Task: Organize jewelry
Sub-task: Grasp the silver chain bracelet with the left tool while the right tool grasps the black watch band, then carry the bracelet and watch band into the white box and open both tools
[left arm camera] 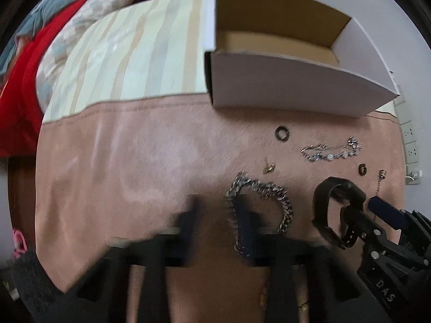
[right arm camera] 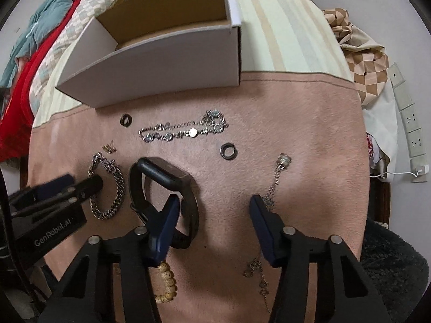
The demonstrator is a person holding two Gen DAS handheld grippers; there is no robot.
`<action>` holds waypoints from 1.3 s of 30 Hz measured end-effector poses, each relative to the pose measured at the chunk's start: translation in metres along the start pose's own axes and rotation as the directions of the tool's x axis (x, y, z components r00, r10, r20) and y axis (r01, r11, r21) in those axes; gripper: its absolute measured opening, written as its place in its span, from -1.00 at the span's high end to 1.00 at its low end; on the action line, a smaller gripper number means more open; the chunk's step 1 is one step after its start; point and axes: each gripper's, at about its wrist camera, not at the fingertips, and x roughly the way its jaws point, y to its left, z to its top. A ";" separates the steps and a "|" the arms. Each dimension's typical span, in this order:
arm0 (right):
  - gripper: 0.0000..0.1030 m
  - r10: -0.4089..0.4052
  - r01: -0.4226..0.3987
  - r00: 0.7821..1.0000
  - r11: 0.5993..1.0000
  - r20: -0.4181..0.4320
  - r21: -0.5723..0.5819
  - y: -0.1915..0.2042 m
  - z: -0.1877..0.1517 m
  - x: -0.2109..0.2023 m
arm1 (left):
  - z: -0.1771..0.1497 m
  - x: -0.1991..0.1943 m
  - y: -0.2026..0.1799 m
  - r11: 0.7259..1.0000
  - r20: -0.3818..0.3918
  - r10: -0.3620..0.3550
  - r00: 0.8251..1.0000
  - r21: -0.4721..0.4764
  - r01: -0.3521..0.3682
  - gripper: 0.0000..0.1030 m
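Note:
Jewelry lies on a pink mat [right arm camera: 309, 123] before an open white cardboard box [right arm camera: 161, 62], also in the left wrist view [left arm camera: 282, 80]. My left gripper [left arm camera: 219, 215] is open, its right finger inside the loop of a chunky silver chain bracelet [left arm camera: 285, 202], also seen in the right wrist view [right arm camera: 118, 188]. My right gripper [right arm camera: 214, 204] is open, its left finger inside a black watch band [right arm camera: 167, 177], which also shows in the left wrist view [left arm camera: 323, 210]. A thin silver bracelet [right arm camera: 183, 132], two dark rings [right arm camera: 125, 120] [right arm camera: 228, 150], a pendant chain [right arm camera: 277, 177] and a small earring [right arm camera: 110, 148] lie around.
A wooden bead bracelet [right arm camera: 167, 282] and a thin chain [right arm camera: 258, 271] lie near my right gripper's base. Striped cloth [right arm camera: 291, 35] covers the back. Bedding [left arm camera: 27, 86] is at the left, a power strip [right arm camera: 409, 123] at the right.

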 end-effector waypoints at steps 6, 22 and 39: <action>0.93 0.032 -0.032 0.999 0.999 0.024 0.014 0.005 -0.008 -0.007 | -0.005 -0.007 0.020 0.997 -0.006 -0.056 0.998 -0.052 0.056 0.97; 0.95 0.147 -0.155 0.979 0.987 0.142 0.049 -0.013 0.001 -0.078 | -0.005 -0.142 0.055 0.981 0.131 -0.194 0.972 -0.005 0.196 0.97; 0.95 0.086 -0.082 0.983 0.996 0.164 -0.032 -0.006 0.147 -0.076 | 0.142 -0.101 0.024 0.973 0.091 -0.230 0.969 0.036 0.228 0.96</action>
